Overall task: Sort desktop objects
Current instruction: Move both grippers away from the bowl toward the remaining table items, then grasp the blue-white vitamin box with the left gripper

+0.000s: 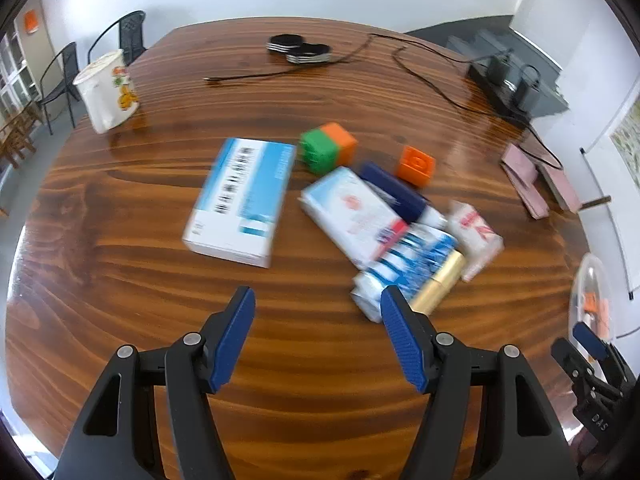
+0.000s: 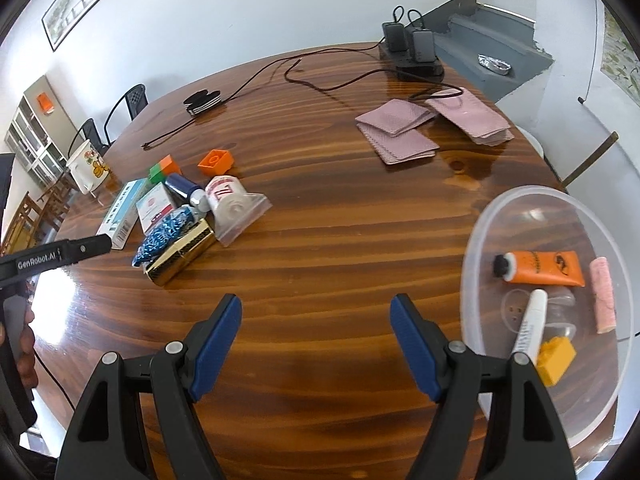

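Desktop clutter's piled mid-tabletop, clear bowl off right; both claws, left claw and right claw, spread, empty; I'd grab the gold tube first, square on.

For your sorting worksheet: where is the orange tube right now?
In the right wrist view, the orange tube lies inside the clear plastic bowl at the right, between a pink roll and a white tube.

Right gripper: jaws apart, nothing between, over bare table.
Bowl: clear, at table's right edge; holds orange tube, white tube, yellow block, pink roll.
Clutter: gold box, blue packet, near left edge.
Cards: toward far right edge.
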Tool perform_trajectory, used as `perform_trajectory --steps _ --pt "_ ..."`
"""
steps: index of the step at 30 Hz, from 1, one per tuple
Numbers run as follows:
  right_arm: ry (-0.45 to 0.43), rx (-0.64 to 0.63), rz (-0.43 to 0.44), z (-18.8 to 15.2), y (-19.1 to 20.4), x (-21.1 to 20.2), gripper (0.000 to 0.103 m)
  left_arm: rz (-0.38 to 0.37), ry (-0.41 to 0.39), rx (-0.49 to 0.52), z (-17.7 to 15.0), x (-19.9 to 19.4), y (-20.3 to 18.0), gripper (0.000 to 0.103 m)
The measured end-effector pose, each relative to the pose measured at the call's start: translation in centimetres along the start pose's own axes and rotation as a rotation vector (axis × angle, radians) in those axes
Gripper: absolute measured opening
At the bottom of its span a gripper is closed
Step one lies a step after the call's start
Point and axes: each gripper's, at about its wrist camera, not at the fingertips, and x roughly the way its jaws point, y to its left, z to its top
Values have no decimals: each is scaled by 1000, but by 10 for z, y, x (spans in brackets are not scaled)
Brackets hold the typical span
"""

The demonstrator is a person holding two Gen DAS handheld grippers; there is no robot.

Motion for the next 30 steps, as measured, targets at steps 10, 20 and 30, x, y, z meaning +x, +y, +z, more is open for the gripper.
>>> perform_trajectory --steps 10,20,30 --pt "25 14 -8 1 23 14 80 6 26 3 22 20 37 70" --pt "36 52 -27 6 34 25 80 1 45 47 46 44 50 72" --pt "38 68 -41 19 43 35 80 6 66 118 64 70 50 78"
